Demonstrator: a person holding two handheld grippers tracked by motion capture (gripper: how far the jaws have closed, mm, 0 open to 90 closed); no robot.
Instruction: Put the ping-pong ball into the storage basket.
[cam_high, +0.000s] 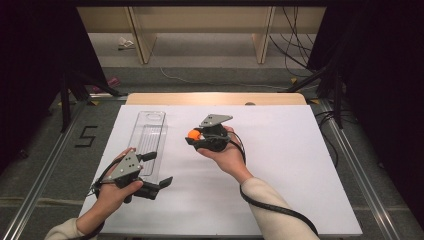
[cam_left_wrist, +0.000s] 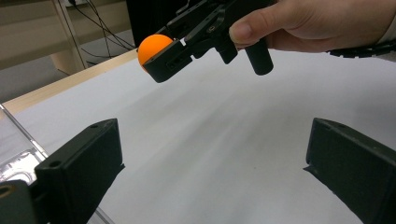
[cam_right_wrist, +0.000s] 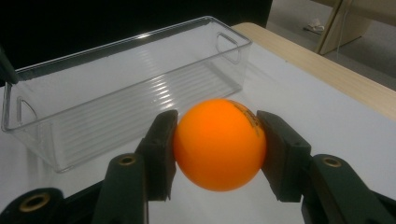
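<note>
Ball: an orange ball sits pinched between both jaws of the right gripper, lifted off the white table.
Right gripper: clamped on the ball from either side, pads pressing its flanks.
Left gripper: the left gripper has its jaws spread wide with nothing between them, just beside the near end of the clear bin.
Progress: pick-up looks done; ball not yet in the bin, which lies ahead of the right gripper's jaws and holds nothing. Carry and release appear left.
Orientation: the ball, being round, has no long axis; the bin's long axis runs across the right gripper's line of sight, open side up.
</note>
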